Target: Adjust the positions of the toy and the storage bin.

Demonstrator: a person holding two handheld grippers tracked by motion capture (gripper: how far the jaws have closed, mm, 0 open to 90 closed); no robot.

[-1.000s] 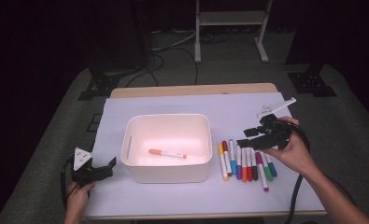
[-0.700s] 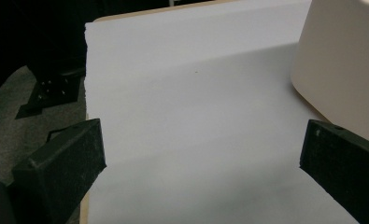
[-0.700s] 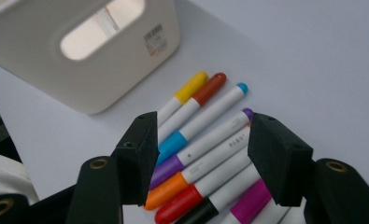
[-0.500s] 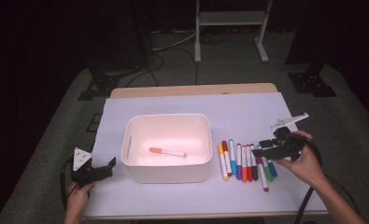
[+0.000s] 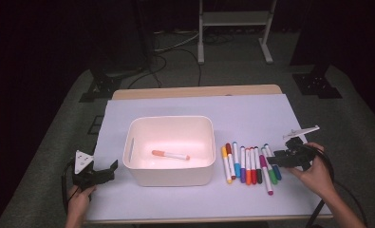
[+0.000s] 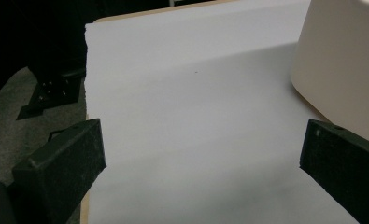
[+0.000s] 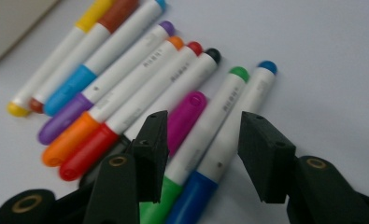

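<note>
One marker [image 5: 170, 155] in white bin [image 5: 168, 178], nine markers [image 5: 249, 164] in row on bench right of bin. Right tool [image 7: 203, 154] half-wide, jaws just been closing, straddling green marker [image 7: 205, 126] and blue marker [image 7: 233, 126], not gripping. Left tool [image 5: 102, 175] wide, idle left of bin

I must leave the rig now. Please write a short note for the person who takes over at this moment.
Left gripper: jaws open, holding nothing, low over the table left of the white plastic bin.
Right gripper: jaws have just been closing, now astride the green-capped marker and the blue-capped marker, pads not pressing yet.
Done: one orange-capped marker lies in the bin.
Left: the row of coloured markers lies on the white paper sheet right of the bin; likely they go in too.
</note>
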